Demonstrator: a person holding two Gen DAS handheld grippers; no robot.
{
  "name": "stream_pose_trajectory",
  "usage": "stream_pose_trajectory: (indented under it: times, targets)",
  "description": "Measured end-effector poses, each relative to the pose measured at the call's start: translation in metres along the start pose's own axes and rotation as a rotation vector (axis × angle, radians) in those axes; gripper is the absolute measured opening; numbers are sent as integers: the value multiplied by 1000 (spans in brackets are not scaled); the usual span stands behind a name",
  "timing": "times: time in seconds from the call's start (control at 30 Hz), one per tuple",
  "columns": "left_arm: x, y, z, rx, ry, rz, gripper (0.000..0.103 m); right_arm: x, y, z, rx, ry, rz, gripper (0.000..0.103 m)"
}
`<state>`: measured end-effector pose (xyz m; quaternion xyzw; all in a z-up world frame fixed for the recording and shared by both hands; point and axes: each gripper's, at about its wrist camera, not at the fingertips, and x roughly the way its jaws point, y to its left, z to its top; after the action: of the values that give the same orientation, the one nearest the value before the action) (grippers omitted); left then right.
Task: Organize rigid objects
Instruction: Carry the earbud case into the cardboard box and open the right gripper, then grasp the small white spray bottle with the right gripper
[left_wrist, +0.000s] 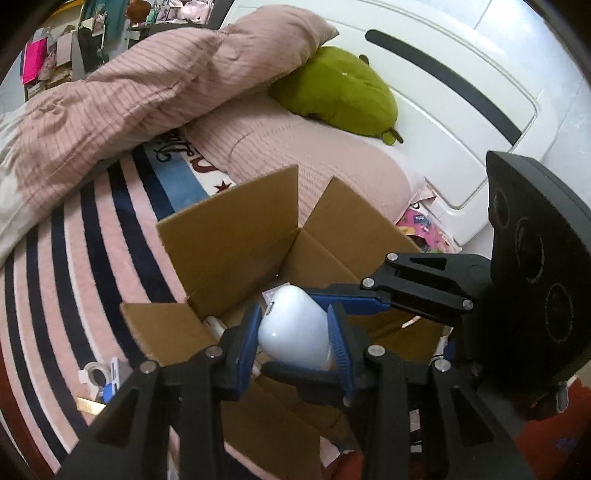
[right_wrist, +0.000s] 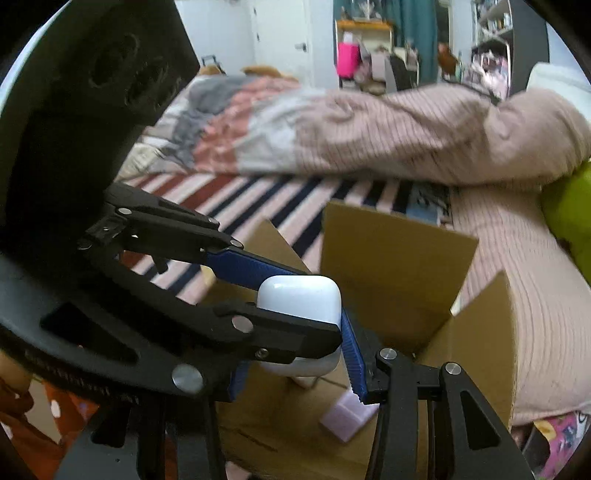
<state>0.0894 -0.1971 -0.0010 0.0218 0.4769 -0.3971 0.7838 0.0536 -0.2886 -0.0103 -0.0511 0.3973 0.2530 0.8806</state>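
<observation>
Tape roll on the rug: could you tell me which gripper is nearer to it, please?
Left. The left gripper, shut on the case, is just right of the tape; the right gripper reaches in over the carton's right side, farther away.

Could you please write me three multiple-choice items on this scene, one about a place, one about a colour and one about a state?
1. Where is the white case?
A. On a pillow
B. Above the open cardboard box
C. On the floor

2. What colour is the plush cushion?
A. Green
B. Red
C. Grey

3. How does the left tool stand?
A. Wide open and empty
B. Shut on the white case
C. Out of view

Answers:
1. B, the case hangs over the box's open flaps.
2. A, the cushion is plainly green.
3. B, its blue pads press both sides of the case.
</observation>
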Motion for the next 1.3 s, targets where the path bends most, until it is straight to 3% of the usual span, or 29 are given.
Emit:
stream_pose_trajectory:
  times: [0.1, 0.23, 0.33, 0.5, 0.67, 0.9, 1.1, 1.3]
  targets:
    - [1, 5, -1, -1, -1, 24, 38, 6, -3, -3, 20, 42, -19, 39]
    - [-8, 9, -2, 1, -35, 57, 57, 11, -7, -4, 24, 67, -53, 40]
    - [-19, 14, -4, -6, -59, 68, 61, 8, -5, -2, 28, 66, -46, 47]
    - [-46, 26, -16, -17, -112, 110, 68, 8, 11, 7, -3, 58, -48, 47]
    - [-90, 53, -40, -70, -182, 178, 70, 4, 43, 22, -51, 10, -30, 47]
    - [-152, 104, -99, -176, -270, 334, 74, 20, 115, 47, -155, -24, 92, 47]
    - [-166, 143, -153, -268, -290, 435, 75, 66, 160, 40, -181, 79, 206, 47]
    - [-152, 163, -185, -339, -265, 443, 75, 126, 157, -2, -100, 225, 141, 58]
